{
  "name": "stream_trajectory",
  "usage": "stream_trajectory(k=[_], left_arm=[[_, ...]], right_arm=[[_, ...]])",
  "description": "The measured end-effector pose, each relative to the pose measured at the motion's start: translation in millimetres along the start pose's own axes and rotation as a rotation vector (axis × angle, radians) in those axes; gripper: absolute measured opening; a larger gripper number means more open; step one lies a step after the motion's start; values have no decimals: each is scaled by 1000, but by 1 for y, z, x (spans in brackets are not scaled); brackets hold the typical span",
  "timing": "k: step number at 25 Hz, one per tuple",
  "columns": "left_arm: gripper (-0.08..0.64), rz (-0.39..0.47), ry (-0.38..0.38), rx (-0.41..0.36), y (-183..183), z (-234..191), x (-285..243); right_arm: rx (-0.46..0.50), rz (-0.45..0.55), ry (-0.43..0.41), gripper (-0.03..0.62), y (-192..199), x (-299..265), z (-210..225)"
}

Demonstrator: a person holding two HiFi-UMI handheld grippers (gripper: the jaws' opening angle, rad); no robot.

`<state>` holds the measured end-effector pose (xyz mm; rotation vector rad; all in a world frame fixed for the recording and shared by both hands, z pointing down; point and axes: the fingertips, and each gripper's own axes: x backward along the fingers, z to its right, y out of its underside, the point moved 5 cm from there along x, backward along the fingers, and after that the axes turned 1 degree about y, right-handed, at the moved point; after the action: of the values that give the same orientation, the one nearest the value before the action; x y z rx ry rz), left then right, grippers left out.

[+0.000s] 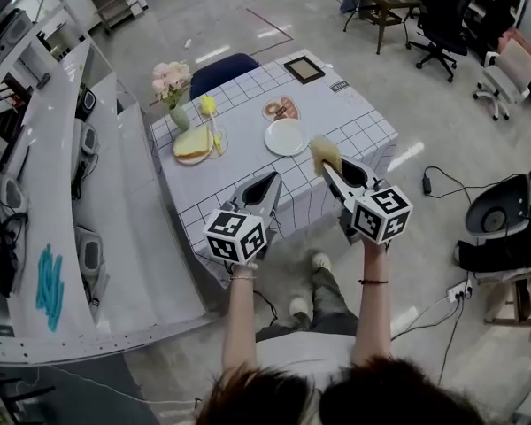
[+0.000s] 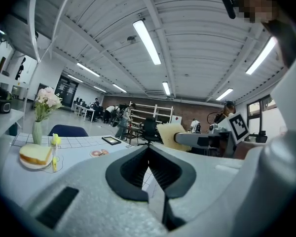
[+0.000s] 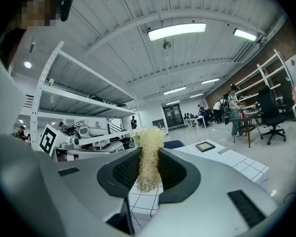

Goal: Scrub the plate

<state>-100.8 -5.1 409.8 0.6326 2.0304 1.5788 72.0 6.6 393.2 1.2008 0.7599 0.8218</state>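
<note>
White plate [image 1: 286, 136] sits flat and bare on the checked cloth of the bench [image 1: 354, 122], about mid-bench, with a small dish [image 1: 280, 108] just behind it. Both forearms reach straight out, side by side, over the bench's near edge. The right gripper [image 1: 326, 162] is clenched on a pale, fibrous scrubber [image 3: 149, 157], which in the head view shows just right of the plate. The left gripper [image 1: 270, 184] has its jaws pressed together with nothing between them.

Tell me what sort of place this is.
Probably an open lab or workshop, not a kitchen: metal shelving holding equipment, an office chair, and one cloth-covered table standing alone.
</note>
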Motion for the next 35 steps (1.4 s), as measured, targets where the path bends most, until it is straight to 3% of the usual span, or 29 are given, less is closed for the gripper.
stream_trajectory(k=[15, 35], left_arm=[[11, -2, -107, 56, -7, -62, -68], [11, -8, -278, 129, 5, -98, -107]], right_arm=[[25, -88, -117, 84, -14, -94, 63], [42, -230, -299, 84, -6, -172, 107]])
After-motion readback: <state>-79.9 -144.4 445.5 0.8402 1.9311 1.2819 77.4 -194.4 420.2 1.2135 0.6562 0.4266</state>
